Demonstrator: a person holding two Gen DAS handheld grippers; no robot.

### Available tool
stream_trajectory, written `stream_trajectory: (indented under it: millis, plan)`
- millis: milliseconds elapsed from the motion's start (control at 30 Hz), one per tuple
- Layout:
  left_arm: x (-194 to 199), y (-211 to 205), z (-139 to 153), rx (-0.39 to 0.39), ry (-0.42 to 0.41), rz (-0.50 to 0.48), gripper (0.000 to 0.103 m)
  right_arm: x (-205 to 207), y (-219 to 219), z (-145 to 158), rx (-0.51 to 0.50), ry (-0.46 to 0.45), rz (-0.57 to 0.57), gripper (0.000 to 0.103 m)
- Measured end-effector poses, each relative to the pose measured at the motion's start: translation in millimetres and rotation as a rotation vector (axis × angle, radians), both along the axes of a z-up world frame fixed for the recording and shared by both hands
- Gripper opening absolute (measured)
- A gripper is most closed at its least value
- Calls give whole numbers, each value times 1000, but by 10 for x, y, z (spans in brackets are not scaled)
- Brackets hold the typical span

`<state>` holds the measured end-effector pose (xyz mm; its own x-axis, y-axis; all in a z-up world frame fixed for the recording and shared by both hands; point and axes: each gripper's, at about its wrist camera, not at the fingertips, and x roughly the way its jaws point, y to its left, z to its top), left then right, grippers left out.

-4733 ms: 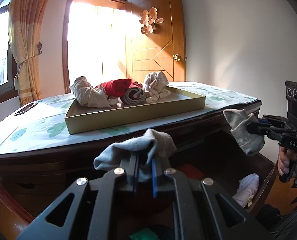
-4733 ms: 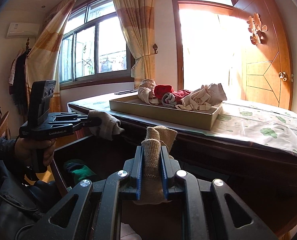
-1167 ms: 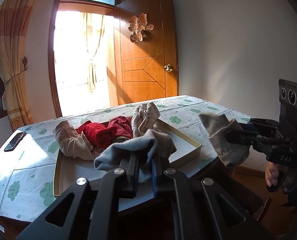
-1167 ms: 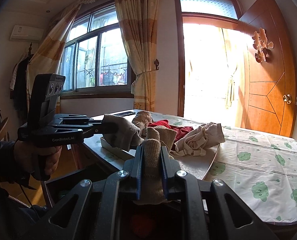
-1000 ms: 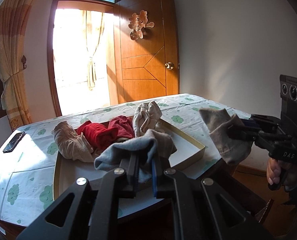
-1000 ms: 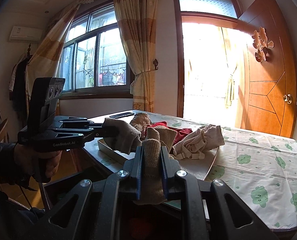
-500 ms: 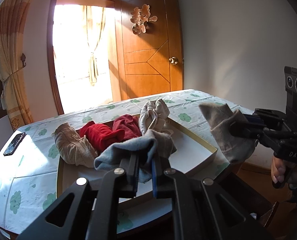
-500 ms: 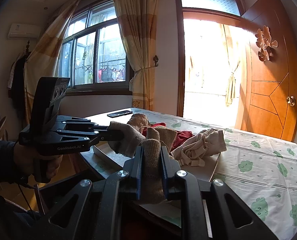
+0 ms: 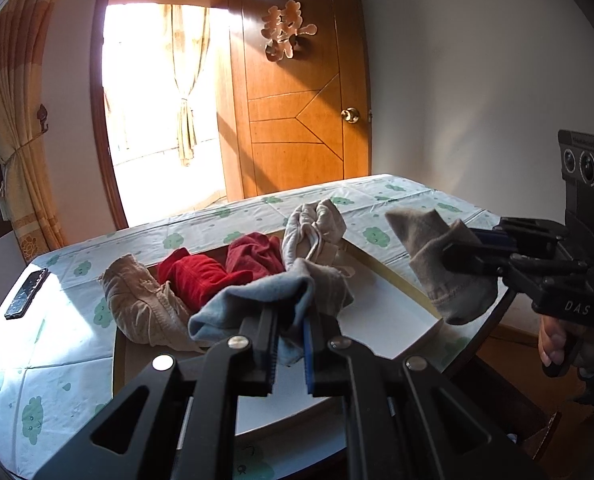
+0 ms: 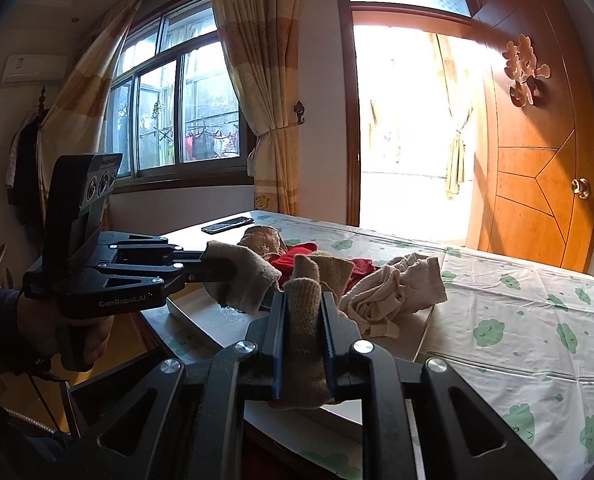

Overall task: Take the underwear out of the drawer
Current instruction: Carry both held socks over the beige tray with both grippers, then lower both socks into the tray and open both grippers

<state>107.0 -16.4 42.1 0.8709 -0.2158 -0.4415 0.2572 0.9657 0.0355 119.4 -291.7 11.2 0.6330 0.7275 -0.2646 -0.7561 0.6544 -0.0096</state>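
Clearly both tools are clamped on cloth. Seen from the left wrist, the left gripper point(image 9: 289, 350) has its blue-edged jaws pinched together on a grey-blue garment point(image 9: 253, 300), which bunches up over the fingertips and hangs in the air above the near end of a shallow tray point(image 9: 389, 316). The right gripper point(image 10: 301, 344) is likewise closed, its jaws squeezing a tan knitted garment point(image 10: 309, 300) that stands up between them and droops below; the left wrist view shows that same piece as a beige fold dangling from the jaws, off the tray's right rim. A hand point(image 10: 53, 328) wraps each handle. Inside the tray, on a table point(image 10: 537, 320) spread with a green-patterned cloth, lie more underwear: a beige bundle point(image 9: 141, 304), a red piece point(image 9: 205, 276) and a pale cream bundle point(image 9: 317, 224), all touching one another. A dark phone point(image 9: 27, 294) rests near the table's far left corner.
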Motion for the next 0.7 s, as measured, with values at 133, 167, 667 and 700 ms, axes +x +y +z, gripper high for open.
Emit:
stream_trajectory:
  millis: [133,167,667,700]
  plan:
    - [122,-11,8,1,24,2,8,91,54,7,-19,9,-8,18]
    - [153,-15,2,0,32,1,8,119,64,7,-25,13,-11,18]
    - [434,-106,-178,11,141,-8,7,509,215,-107,-105,112,-35,18]
    - [446,-121,-180,14,146,-8,8,530,230,-119,-114,117,-38,18]
